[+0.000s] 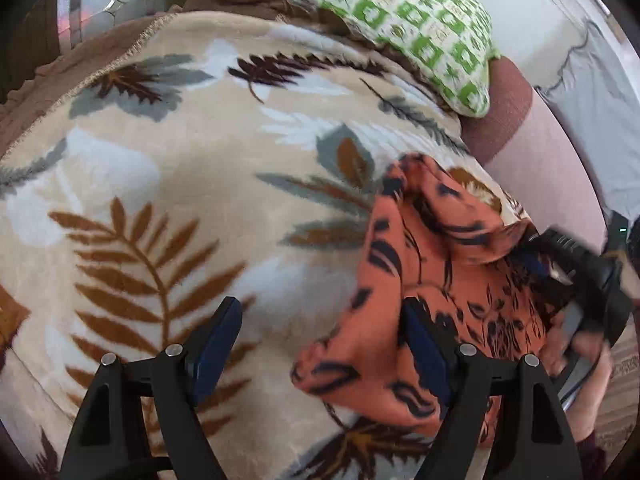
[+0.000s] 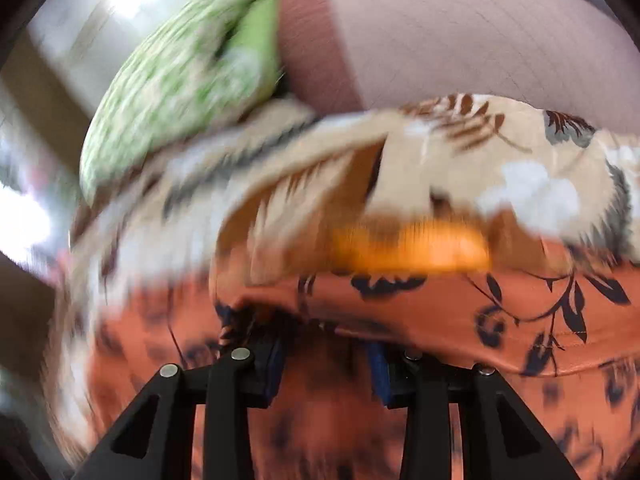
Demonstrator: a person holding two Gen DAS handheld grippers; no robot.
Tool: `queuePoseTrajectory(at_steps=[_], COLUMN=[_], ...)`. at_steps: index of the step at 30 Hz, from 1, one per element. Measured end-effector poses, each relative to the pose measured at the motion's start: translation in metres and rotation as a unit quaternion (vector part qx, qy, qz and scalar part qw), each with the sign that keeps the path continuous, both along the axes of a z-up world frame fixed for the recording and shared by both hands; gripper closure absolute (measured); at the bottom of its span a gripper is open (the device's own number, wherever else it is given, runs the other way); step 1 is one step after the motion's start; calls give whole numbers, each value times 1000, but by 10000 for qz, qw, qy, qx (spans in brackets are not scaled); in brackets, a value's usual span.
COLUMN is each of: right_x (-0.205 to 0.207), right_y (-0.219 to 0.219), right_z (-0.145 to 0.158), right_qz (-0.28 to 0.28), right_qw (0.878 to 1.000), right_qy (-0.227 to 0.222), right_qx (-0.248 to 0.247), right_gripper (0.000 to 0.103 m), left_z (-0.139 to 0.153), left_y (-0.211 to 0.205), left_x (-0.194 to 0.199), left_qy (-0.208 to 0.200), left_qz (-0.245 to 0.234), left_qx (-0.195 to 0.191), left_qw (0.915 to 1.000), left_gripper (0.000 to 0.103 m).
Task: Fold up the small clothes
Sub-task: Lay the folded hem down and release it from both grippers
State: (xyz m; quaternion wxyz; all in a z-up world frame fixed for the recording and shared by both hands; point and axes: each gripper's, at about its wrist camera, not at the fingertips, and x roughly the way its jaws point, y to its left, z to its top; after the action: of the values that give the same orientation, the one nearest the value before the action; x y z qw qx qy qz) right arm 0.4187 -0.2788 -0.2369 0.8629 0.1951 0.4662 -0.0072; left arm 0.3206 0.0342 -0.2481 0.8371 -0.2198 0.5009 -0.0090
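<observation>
Now orange garment (image 1: 432, 280) bunched on blanket (image 1: 160, 184); left gripper (image 1: 320, 344) spread wide beside it, right gripper (image 2: 326, 364) pinching cloth.

Blanket (image 1: 168, 184): beige, with rust-brown fern fronds, grey-blue and white leaves, dark brown sprigs. Garment (image 1: 432, 280): coral orange, black leaf-and-vine print. Pillow (image 1: 404, 20): white with green squares. Sheet (image 2: 480, 40): pale pink, darker brownish-red band.

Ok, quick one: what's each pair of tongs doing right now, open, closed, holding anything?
Left tongs: open, holding nothing, over the blanket.
Right tongs: orange shirt between them; too blurred to tell whether they grip it.
</observation>
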Motion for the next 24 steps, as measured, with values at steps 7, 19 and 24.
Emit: queuePoseTrajectory(at_steps=[7, 19, 24], right_x=[-20, 45, 61], right_y=[10, 123, 91], right_z=[51, -10, -1], right_qz=[-88, 650, -19], right_qw=[9953, 9975, 9981], right_qy=[-887, -79, -341], right_qx=[376, 269, 518], right_gripper=[63, 63, 63], left_z=[7, -5, 3], left_y=[8, 0, -4], left_x=[3, 0, 4], left_qy=[-12, 45, -225], left_qz=[57, -843, -824], left_qx=[178, 1188, 1393], left_qw=[9998, 9893, 9866], left_gripper=[22, 21, 22])
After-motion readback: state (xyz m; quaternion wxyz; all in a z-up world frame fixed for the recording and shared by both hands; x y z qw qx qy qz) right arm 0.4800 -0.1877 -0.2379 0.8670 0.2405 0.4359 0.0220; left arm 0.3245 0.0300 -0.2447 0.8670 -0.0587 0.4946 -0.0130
